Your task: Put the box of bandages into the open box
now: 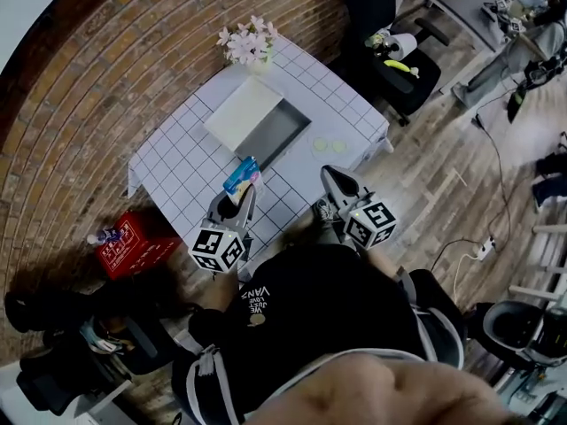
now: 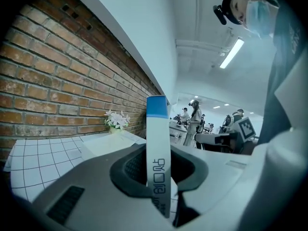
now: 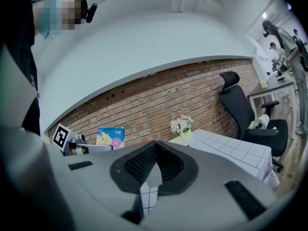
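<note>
The box of bandages (image 1: 241, 174), blue and white with a colourful face, sticks up from my left gripper (image 1: 240, 193), which is shut on it above the table's near edge. In the left gripper view its narrow white side with a blue top (image 2: 157, 138) stands upright between the pads. The open box (image 1: 275, 134), grey inside with a white lid (image 1: 241, 112) folded out to its left, lies in the middle of the table. My right gripper (image 1: 330, 175) hovers to the right, shut and empty, its pads meeting at the tip (image 3: 153, 149). The right gripper view also shows the bandage box (image 3: 110, 135).
A table with a white grid cloth (image 1: 177, 162) stands against a brick wall, with a vase of pale flowers (image 1: 248, 42) at its far corner. Two pale round things (image 1: 320, 145) lie right of the open box. A red crate (image 1: 133, 244) sits on the floor at left, an office chair (image 1: 403, 71) at right.
</note>
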Tool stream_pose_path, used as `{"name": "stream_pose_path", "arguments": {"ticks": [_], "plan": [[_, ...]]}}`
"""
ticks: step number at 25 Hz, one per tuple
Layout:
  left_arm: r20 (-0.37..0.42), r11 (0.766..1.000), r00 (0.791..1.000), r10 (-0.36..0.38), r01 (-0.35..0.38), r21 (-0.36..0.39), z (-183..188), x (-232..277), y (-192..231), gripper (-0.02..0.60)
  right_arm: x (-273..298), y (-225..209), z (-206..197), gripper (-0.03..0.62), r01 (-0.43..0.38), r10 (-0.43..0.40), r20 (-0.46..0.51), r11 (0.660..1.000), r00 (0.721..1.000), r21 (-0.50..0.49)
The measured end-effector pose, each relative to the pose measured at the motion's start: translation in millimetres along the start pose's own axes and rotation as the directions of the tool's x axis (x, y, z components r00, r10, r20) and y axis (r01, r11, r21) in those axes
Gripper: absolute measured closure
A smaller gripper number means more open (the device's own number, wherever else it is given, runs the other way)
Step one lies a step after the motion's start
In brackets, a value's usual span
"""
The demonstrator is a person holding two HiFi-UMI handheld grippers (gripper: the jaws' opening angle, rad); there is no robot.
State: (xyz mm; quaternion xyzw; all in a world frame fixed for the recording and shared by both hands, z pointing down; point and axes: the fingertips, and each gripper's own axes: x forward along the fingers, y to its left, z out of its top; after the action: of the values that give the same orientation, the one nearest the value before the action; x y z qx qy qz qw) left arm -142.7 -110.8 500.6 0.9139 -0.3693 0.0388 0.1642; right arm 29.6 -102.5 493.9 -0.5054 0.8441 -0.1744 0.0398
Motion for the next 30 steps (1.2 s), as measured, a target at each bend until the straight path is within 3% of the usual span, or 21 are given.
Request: {"name": "stream_pose_path", "arguments": {"ticks": [10,19,24,30], "plan": [[-0.068,0.994,0.992,0.103,-0.100,0.045,-3,69,25,0.502,44,-54,15,0.596,-0.078,0.078,-0.055,0.997,0.995,-0.004],[-0.129,0.986,0.978,0.166,-0.162,0.038,-22,110,42,0.502,71,-96,25,0.596,-0.123,0.123,-0.075,0.992,0.990,0.000],[-0.183,0.977,0.962,0.203,-0.186,0.105,-30,124,56,0.502,83,-107,24,0.597,-0.150,0.150,-0.098,0.989,0.984,0.006],[-0.253,0.971,0.946,0.202,-0.160,0.175,-37,144,68,0.502,95,-121,26,0.595,-0.169,0.168,-0.114,0.986,0.979,0.001]]}}
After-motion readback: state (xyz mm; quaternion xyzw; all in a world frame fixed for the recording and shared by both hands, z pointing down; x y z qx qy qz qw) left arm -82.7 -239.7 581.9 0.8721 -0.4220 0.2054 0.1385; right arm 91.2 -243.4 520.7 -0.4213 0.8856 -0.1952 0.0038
